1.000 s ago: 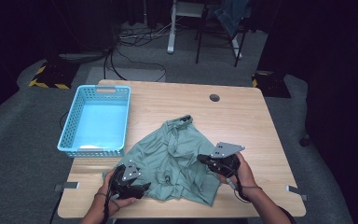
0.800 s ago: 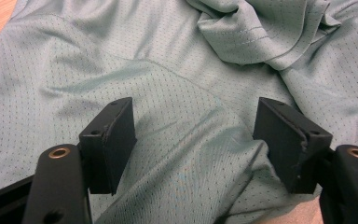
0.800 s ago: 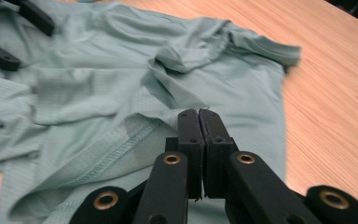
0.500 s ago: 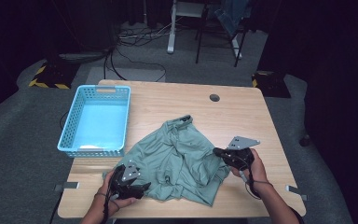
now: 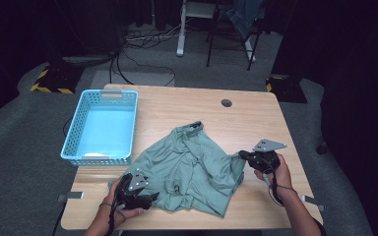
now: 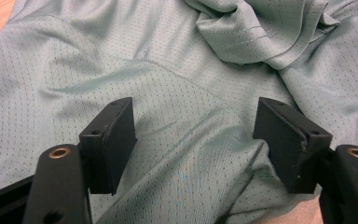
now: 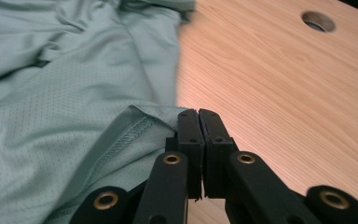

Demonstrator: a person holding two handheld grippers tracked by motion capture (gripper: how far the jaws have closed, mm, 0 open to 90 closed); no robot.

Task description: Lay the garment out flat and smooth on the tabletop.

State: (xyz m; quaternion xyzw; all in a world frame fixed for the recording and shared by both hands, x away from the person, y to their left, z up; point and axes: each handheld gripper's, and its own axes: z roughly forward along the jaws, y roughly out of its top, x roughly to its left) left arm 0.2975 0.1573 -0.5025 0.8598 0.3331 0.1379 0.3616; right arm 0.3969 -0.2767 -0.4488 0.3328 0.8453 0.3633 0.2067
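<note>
A sage-green mesh shirt [image 5: 192, 162] lies crumpled on the wooden table [image 5: 256, 118], near its front. My left gripper [image 5: 150, 197] rests at the shirt's near left corner, open. In the left gripper view its jaws stand wide apart over flat fabric [image 6: 168, 70], and nothing is pinched between them [image 6: 196, 140]. My right gripper [image 5: 242, 155] is at the shirt's right edge. Its jaws are pressed together [image 7: 198, 116] on the stitched hem [image 7: 135, 128], and the cloth [image 7: 51, 93] is drawn out toward it.
A light blue plastic basket [image 5: 96, 160] stands at the table's left side. A round cable hole [image 5: 226, 103] sits in the tabletop at the back, also seen in the right gripper view [image 7: 318, 21]. Bare wood lies right of the shirt. Chairs and cables are on the floor beyond.
My right gripper has moved to the right with the hem in it, stretching the shirt's right side outward. The left gripper has stayed where it was.
</note>
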